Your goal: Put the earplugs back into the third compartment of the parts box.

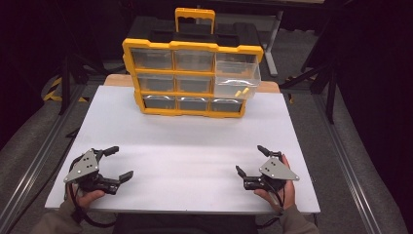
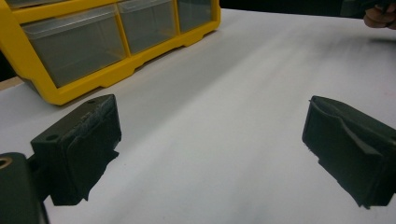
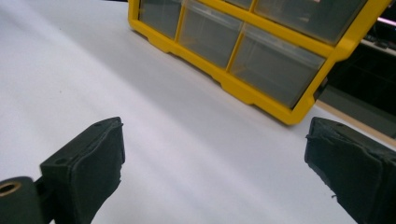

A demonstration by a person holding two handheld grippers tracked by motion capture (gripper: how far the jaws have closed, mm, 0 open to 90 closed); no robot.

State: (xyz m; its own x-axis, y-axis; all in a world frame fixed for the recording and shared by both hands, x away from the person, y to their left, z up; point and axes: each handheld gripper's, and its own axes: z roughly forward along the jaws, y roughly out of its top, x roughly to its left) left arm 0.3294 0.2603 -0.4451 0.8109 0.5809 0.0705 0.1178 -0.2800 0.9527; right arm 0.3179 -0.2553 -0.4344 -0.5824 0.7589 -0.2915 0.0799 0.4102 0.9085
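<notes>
Both my left hand-held gripper [image 1: 118, 163] and right hand-held gripper [image 1: 249, 160] rest wide open, empty, well short of the organizer [image 1: 192, 78]. Its pulled-out drawer [image 1: 237, 83] is nearest right; approach squarely.

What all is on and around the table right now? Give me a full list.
Drawer organizer: 1, yellow frame with clear drawers in three rows of three, standing at the far middle of the board.
Pulled-out drawer: 1, clear, middle row at the right, sticking out toward the person.
Small pieces: about 2, yellow, inside the pulled-out drawer.
White board: 1, white, covers the table.
Left gripper: 1, black with grey plate, near left, jaws apart, holding nothing.
Right gripper: 1, black with grey plate, near right, jaws apart, holding nothing.
Hands: 2, at the near edge.
</notes>
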